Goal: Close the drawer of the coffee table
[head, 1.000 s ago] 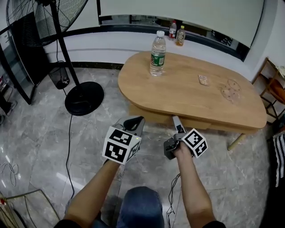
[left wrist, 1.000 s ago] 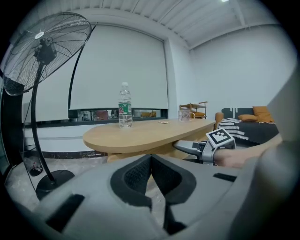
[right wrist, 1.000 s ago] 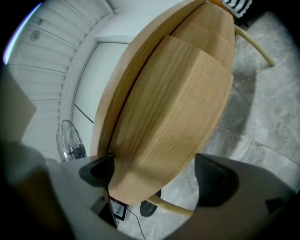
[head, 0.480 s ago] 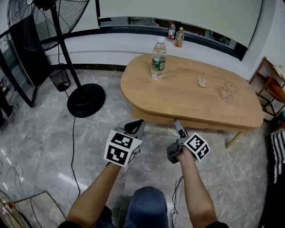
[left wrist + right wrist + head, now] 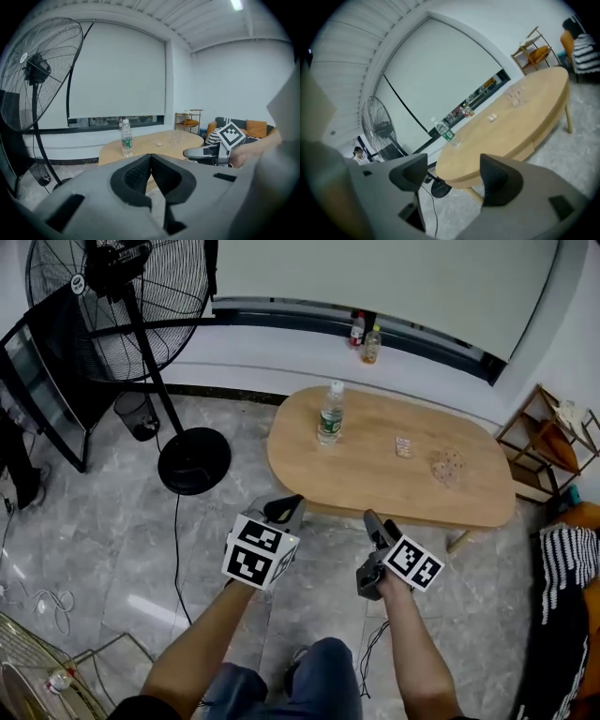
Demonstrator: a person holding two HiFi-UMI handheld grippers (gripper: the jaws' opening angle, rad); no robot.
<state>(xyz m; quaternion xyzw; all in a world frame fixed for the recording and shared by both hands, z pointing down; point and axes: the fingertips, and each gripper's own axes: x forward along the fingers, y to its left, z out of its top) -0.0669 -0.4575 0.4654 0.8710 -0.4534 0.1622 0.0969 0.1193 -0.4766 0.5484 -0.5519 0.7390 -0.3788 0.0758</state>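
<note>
The oval wooden coffee table [image 5: 394, 479] stands in the middle of the head view. Its near edge shows no drawer sticking out; in the right gripper view the band under the tabletop [image 5: 548, 136] looks flush. Both grippers hang in the air short of the table, touching nothing. My left gripper [image 5: 286, 507] is shut, its two dark pads meeting at the tips [image 5: 151, 161] with nothing between them. My right gripper [image 5: 372, 519] has a gap between its jaws [image 5: 454, 171] and is closing on empty air.
A water bottle [image 5: 329, 413], a small packet [image 5: 403, 446] and a glass dish [image 5: 447, 465] sit on the tabletop. A standing fan [image 5: 141, 296] with a round base [image 5: 194, 460] is at the left, its cable across the floor. A shelf [image 5: 539, 442] stands at the right.
The view has pulled up and back, so the table looks smaller and farther. Both grippers have lifted away from the table's near edge. The right jaws have narrowed.
</note>
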